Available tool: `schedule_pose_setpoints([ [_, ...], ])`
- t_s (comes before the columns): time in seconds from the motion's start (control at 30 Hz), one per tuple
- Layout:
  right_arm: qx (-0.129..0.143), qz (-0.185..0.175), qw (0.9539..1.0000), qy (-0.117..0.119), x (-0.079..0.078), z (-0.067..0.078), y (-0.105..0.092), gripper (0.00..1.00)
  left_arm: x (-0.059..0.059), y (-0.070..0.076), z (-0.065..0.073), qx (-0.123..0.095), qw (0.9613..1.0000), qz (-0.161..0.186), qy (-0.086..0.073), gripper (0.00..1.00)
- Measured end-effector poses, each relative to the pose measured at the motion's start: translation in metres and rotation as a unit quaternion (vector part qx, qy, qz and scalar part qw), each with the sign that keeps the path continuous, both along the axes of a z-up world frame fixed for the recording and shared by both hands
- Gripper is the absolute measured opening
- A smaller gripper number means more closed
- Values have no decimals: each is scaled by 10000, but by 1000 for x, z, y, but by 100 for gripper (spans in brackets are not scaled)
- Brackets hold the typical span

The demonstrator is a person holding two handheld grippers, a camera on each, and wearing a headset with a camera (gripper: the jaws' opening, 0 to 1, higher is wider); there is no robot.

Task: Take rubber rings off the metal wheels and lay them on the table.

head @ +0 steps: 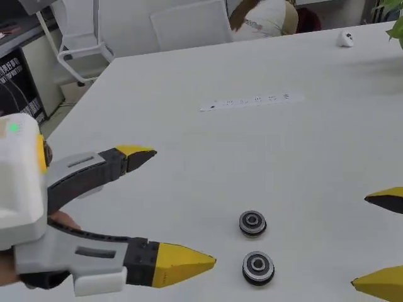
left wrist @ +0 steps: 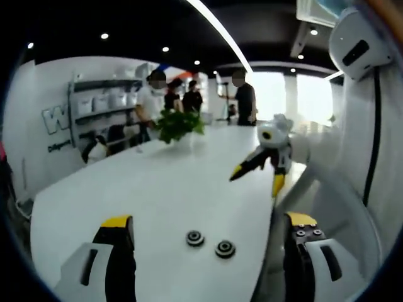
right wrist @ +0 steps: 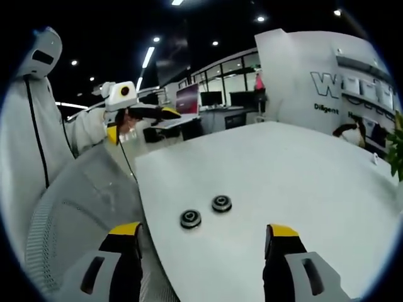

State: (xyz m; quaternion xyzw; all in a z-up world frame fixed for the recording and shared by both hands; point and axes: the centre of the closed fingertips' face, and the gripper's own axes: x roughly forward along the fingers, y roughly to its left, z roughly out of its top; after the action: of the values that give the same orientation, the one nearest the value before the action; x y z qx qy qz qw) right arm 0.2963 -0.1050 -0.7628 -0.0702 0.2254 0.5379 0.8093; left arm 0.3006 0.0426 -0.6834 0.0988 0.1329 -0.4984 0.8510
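Observation:
Two small metal wheels lie flat on the white table (head: 189,126), each with a black rubber ring around it. One wheel (head: 252,223) is farther from me and the other wheel (head: 258,267) is nearer. My left gripper (head: 181,206) is open to the left of them, holding nothing. My right gripper (head: 362,242) is open at the right edge, also holding nothing. The left gripper view has both wheels (left wrist: 194,238) (left wrist: 225,249) lying ahead between its jaws, and the right gripper (left wrist: 264,160) beyond. In the right gripper view the wheels (right wrist: 221,203) (right wrist: 191,218) lie ahead and the left gripper (right wrist: 141,113) is far off.
A flat white power strip (head: 255,100) lies mid-table and a small white object (head: 345,39) sits far right. A green plant (left wrist: 178,124) stands at the table's end. Chairs (head: 189,25) line the far edge, and several people (left wrist: 242,94) stand beyond.

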Motion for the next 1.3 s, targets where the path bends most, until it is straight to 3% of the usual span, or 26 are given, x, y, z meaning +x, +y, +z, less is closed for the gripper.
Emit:
schedule_pose_setpoints([
  [0.23, 190, 26, 9998, -78, 5, -2, 10, 73, 8, -20, -9, -46, 9996, -261, -29, 98],
  [0.37, 291, 110, 9995, -41, 4, -6, 20, 70, 11, -33, -23, -15, 9991, -430, 8, 96],
  [0.57, 362, 232, 9991, -23, 6, -14, 33, 64, 13, -45, -49, 86, 9978, -632, 188, 85],
  [0.77, 345, 476, 9983, -14, 7, -26, 49, 58, 12, -56, -66, 163, 9964, -806, 215, 74],
  [0.93, 280, 665, 9974, 15, 7, -37, 60, 54, 13, -58, -77, 166, 9962, -831, 191, 64],
  [1.03, 225, 793, 9966, 11, 6, -42, 65, 51, 12, -57, -85, 178, 9956, -870, 284, 58],
  [1.2, 191, 908, 9957, 61, 6, -51, 73, 46, 15, -58, -95, 145, 9966, -760, 299, 49],
  [1.3, 24, 993, 9950, 67, 3, -62, 76, 42, 15, -57, -110, 238, 9964, -696, 433, 44],
])
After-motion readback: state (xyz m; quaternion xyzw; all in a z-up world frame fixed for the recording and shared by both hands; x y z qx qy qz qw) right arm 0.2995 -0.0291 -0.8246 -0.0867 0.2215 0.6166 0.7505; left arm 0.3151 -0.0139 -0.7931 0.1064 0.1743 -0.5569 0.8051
